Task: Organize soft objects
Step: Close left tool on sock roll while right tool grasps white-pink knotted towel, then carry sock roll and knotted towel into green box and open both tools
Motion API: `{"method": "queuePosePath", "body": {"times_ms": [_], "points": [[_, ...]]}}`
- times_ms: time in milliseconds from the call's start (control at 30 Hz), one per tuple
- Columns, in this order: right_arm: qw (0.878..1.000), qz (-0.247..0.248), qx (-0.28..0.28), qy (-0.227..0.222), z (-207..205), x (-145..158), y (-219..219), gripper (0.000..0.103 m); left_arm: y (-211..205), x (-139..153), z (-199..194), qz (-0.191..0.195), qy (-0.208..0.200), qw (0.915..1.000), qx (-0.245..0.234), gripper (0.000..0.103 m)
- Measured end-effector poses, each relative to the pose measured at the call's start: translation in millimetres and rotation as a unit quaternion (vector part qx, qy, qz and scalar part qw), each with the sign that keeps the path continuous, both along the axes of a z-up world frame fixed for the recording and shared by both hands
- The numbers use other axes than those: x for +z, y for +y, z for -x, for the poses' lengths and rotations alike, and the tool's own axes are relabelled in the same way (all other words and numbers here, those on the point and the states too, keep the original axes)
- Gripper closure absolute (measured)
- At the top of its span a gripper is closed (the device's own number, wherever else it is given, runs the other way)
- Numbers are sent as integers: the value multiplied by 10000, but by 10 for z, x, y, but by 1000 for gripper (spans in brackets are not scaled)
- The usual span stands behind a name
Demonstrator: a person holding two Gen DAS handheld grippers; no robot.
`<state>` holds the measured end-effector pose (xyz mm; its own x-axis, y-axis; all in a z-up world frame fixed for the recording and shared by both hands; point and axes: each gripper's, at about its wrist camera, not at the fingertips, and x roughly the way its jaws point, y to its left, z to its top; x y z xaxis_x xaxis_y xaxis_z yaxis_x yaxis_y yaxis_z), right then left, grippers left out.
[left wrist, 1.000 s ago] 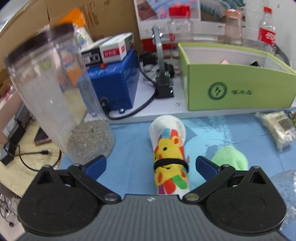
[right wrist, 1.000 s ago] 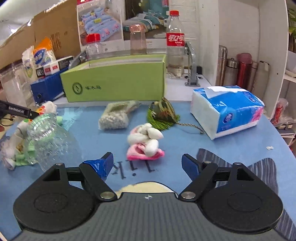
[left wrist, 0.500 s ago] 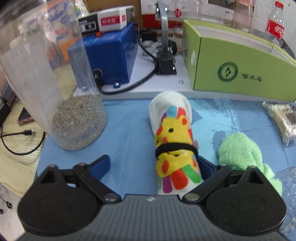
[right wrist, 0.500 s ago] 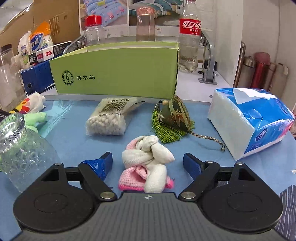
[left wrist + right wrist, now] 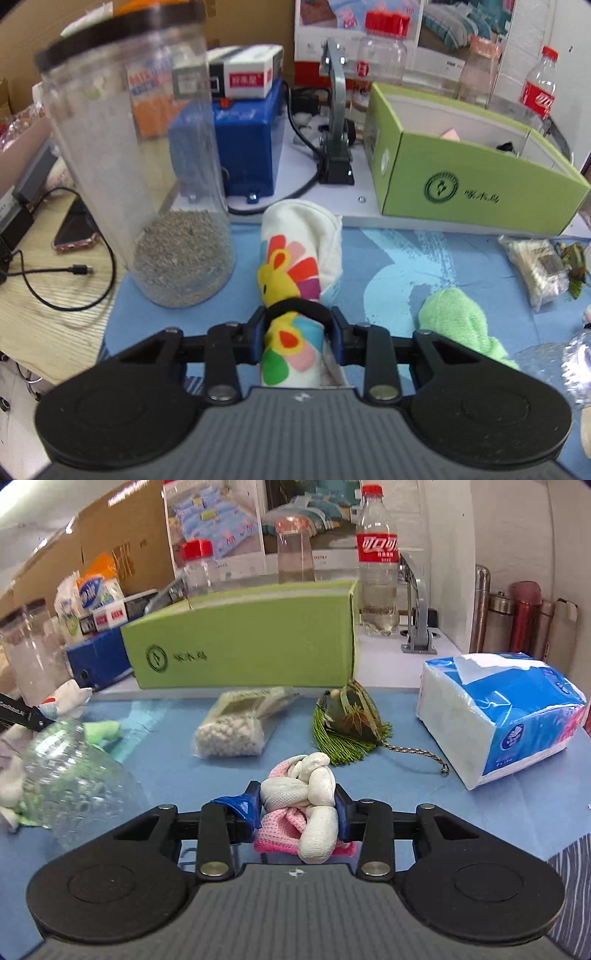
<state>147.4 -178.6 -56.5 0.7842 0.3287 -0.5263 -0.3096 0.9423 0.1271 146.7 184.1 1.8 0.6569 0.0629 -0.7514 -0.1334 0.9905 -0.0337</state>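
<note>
Left tongs squeeze rolled cloth; right tongs squeeze knotted socks.

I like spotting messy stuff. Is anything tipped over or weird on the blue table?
Yes. A clear plastic bottle lies on its side on the blue mat instead of standing, and it looks crumpled. A green tassel pouch sprawls with its chain trailing loose. The tissue pack is torn open on top. Nothing looks spilled.
</note>
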Motion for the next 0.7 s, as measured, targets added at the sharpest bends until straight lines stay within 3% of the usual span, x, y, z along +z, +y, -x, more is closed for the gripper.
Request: {"method": "queuePosePath", "body": {"times_ms": [233,467,667,700], "points": [[9958,-557,216,-691,15,527,-20,80,-235,461,-156,241,-473,9977,-414,72],[9887,-607,344,-1327,-810,1123,166,80,-686,929,-937,253,-951,9916,-835,72],[9918,-533,584,-1001,-1648,1144,487,78,-936,808,-1661,-26,-670,9940,-863,71],[9925,-534,643,-894,-1758,1097,541,76,-948,756,-1749,-65,-608,9946,-840,65]]}}
